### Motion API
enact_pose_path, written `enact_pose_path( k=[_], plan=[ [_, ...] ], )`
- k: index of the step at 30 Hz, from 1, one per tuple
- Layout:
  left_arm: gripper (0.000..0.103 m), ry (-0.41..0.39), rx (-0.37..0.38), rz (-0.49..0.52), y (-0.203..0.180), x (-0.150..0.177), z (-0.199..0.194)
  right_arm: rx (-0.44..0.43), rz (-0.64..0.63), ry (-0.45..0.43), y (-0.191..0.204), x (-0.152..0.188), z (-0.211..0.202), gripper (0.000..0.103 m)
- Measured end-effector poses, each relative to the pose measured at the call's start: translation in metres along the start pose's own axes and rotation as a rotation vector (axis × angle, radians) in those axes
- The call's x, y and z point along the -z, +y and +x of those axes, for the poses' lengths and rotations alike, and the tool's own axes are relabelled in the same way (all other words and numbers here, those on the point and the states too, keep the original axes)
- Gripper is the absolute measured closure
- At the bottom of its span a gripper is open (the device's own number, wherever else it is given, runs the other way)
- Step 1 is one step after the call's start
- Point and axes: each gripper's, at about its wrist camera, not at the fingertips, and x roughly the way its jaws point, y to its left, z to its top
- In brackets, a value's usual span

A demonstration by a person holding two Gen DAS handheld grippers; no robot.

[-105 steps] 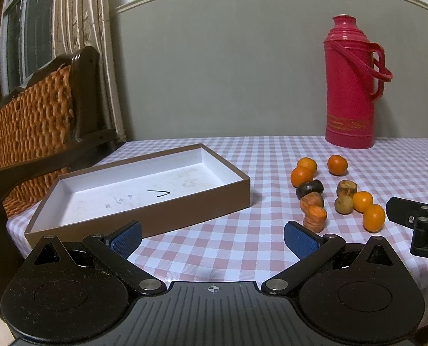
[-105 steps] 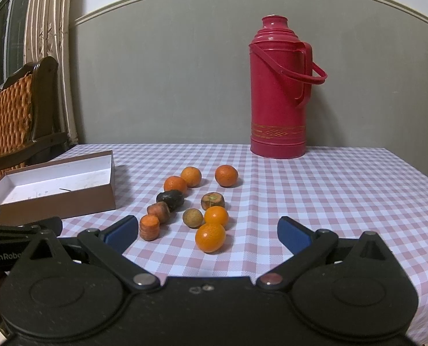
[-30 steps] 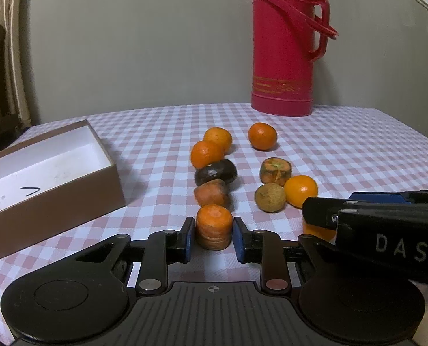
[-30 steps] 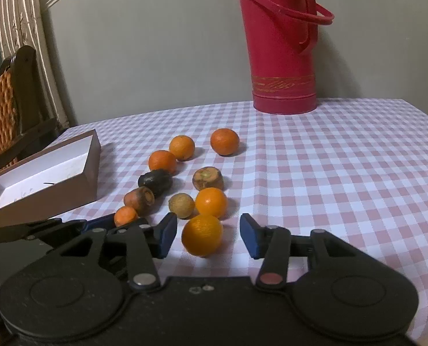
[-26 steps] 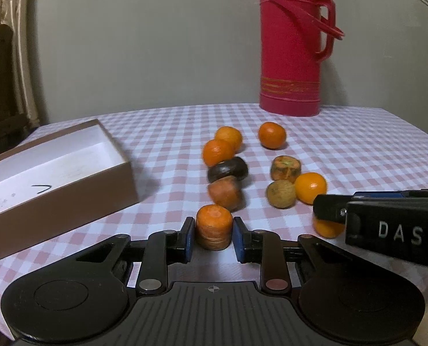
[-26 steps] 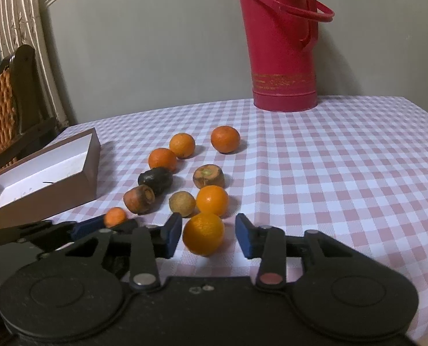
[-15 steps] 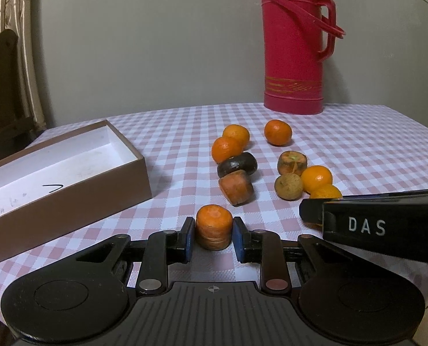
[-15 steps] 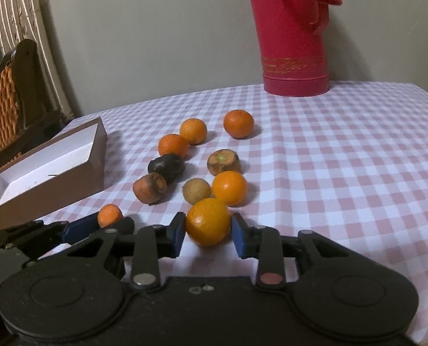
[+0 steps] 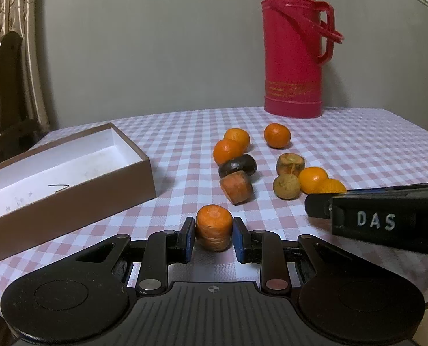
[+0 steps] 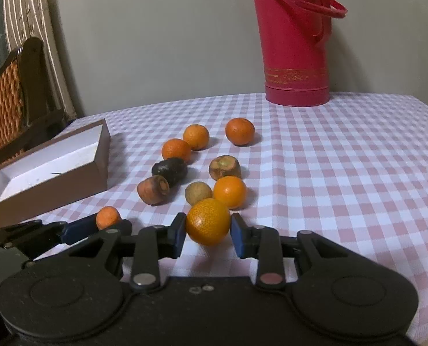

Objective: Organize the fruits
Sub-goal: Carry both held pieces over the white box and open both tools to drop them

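fruits, near to far: carrot stub [image 9: 214, 227] clamped in my left gripper [image 9: 214, 238]; orange [image 10: 208, 221] pinched in my right gripper [image 10: 207, 235]; loose carrot [image 9: 236, 188], dark piece [image 9: 237, 166] and more oranges [image 9: 277, 135] on checked cloth [image 9: 358, 150]; box [image 9: 69, 173] left; red flask [image 9: 294, 46] farthest.

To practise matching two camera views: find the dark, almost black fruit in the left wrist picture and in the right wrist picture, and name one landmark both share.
Left wrist view: the dark fruit lies right of centre, just behind a carrot stub and below two oranges.
Right wrist view: the dark fruit lies left of centre, touching the same carrot stub at its lower left.
Shared landmark: the red thermos at the table's back edge.
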Motion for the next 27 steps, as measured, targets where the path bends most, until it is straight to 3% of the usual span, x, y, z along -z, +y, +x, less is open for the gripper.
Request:
enact_pose_path(
  k=[8,27],
  plan=[
    [0.075,0.000,-0.013,-0.032,0.026,-0.001,-0.020,-0.055,-0.033,-0.026,0.013,0.000,-0.015,0.079],
    [0.075,-0.057,-0.165,-0.160,0.116,0.007,-0.055,-0.209,-0.123,-0.077,0.075,-0.006,-0.009,0.079]
  ],
)
